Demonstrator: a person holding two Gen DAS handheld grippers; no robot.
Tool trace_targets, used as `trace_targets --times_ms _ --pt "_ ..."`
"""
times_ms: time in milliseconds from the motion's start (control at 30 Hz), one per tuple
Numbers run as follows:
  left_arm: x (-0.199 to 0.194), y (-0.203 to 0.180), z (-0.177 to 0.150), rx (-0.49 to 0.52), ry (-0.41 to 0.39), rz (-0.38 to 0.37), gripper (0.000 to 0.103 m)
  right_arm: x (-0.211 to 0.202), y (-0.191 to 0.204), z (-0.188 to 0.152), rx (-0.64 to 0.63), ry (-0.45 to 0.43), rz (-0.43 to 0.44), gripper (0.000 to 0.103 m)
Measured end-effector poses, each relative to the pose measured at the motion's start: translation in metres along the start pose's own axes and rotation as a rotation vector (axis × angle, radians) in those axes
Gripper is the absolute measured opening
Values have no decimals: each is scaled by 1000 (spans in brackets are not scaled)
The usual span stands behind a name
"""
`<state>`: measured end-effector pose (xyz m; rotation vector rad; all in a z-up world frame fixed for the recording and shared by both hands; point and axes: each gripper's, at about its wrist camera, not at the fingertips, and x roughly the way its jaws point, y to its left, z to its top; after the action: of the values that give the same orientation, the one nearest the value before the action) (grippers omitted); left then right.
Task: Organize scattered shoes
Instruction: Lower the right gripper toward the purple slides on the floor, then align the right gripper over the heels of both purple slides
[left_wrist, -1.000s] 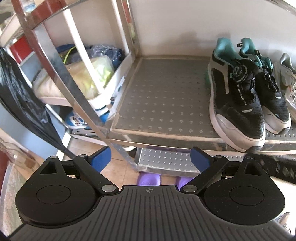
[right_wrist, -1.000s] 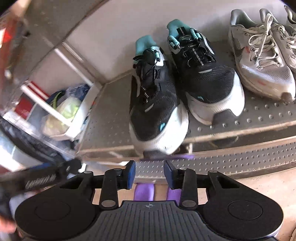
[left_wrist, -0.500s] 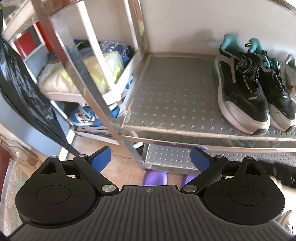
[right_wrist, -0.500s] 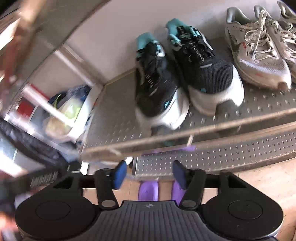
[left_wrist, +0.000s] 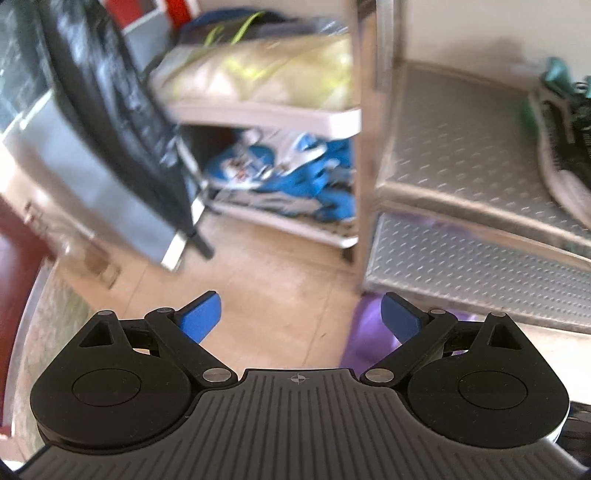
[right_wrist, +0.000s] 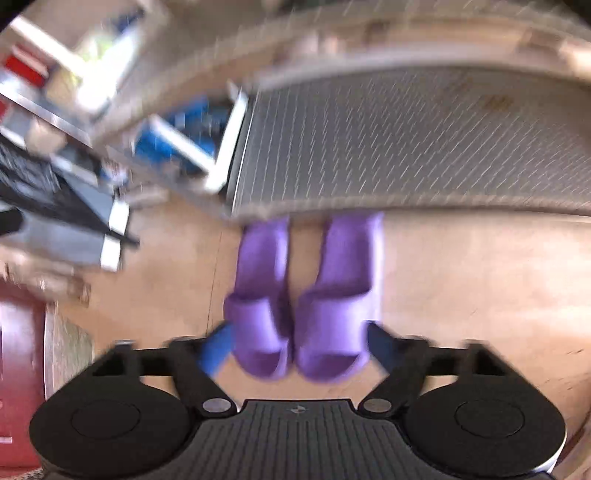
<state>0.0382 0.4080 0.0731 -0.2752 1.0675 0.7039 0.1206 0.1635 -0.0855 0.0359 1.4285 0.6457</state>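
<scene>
Blue-padded right gripper (right_wrist: 295, 345), jaws closing, straddled the toes of the purple slippers (right_wrist: 303, 295), pads not yet pressing. Lay side by side on the floor just in front of the rack (right_wrist: 406, 147), those slippers, heels under its lowest shelf. Left gripper (left_wrist: 301, 317) wide apart, holding nothing, above bare floor beside the rack. Already shelved: a black sneaker (left_wrist: 565, 147). Judged part done; slippers left to lift onto a shelf.

bright daylight, heavy motion blur, fisheye warping
</scene>
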Motion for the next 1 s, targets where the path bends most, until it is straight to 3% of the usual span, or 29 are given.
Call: trace_targets --times_ms 100,167,233,367,567,633,667,700,733,767,867,1000 --pt "-3 12 -1 -25 -3 -29 97 54 21 13 -45 112 -27 61" --pt "-4 14 -2 -22 -3 -37 97 70 28 21 -54 124 -42 78" --pt "-7 15 -2 -15 -7 -44 97 103 41 43 -63 134 -79 87" --pt "-8 16 2 -21 -10 -46 97 151 51 72 -70 198 -173 90" --pt "-2 14 6 -16 -3 -36 97 219 51 80 -83 437 -237 94" --pt "0 12 6 -10 2 -33 97 231 47 74 -81 492 -271 87" --pt "0 11 6 -7 5 -33 97 235 45 67 -102 521 -299 68" --pt "0 10 6 -4 5 -36 97 236 43 55 -155 551 -324 62" --pt "-1 8 6 -1 5 -40 97 234 40 48 -169 569 -316 39" --pt "-1 6 6 1 5 -43 97 230 38 43 -179 574 -303 28" --pt "-5 -1 4 12 2 -61 97 207 28 18 -246 588 -289 24" --pt "-16 -17 1 40 -14 -89 97 162 -24 -36 -262 633 -366 17"
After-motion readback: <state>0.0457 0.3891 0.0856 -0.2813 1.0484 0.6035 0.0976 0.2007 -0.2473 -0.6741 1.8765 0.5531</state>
